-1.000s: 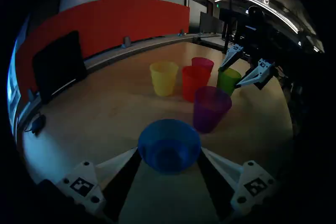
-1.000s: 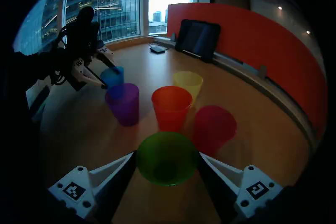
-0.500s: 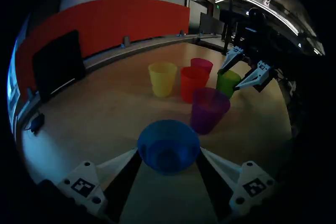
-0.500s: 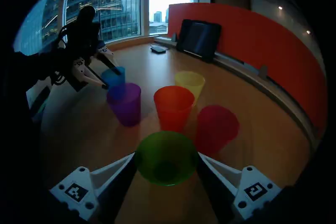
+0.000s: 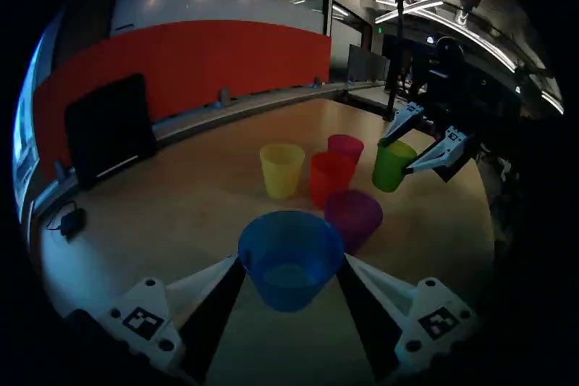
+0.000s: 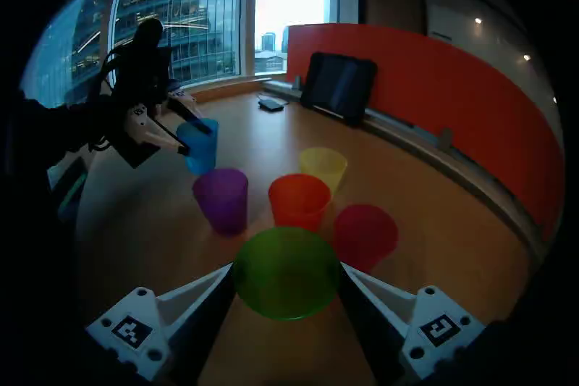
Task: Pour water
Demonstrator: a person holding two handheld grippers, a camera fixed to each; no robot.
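Left tool [image 5: 288, 264] grips the blue cup [image 5: 291, 241], a finger pressing each side of it. Cup upright, mouth up, looks lifted off the tabletop [image 5: 181, 205]. Pale patch low in the cup, probably water, not sure.

Right tool [image 6: 286, 271] is clamped the same way on the green cup [image 6: 286, 292], also seemingly held clear of the tabletop. Can't tell if anything is inside.

Four free cups stand upright in a cluster between the two tools: purple cup [image 5: 353, 216], orange cup [image 5: 329, 176], yellow cup [image 5: 281, 169], pink cup [image 5: 345, 148]. All look empty from here.

Key relation: from the left tool the purple cup is nearest, just ahead and slightly right of the blue cup, lower than its rim. Orange is behind purple, yellow ahead-left, pink farthest. From the right tool, orange and pink are nearest, purple ahead-left, yellow at the back.

Judgement: pouring not begun, both held cups level. If blue is the source, purple is the likely target: carry forward-right over its mouth, then tip the rim away. Risk: cups are close together, so spill or a knock on a neighbour.
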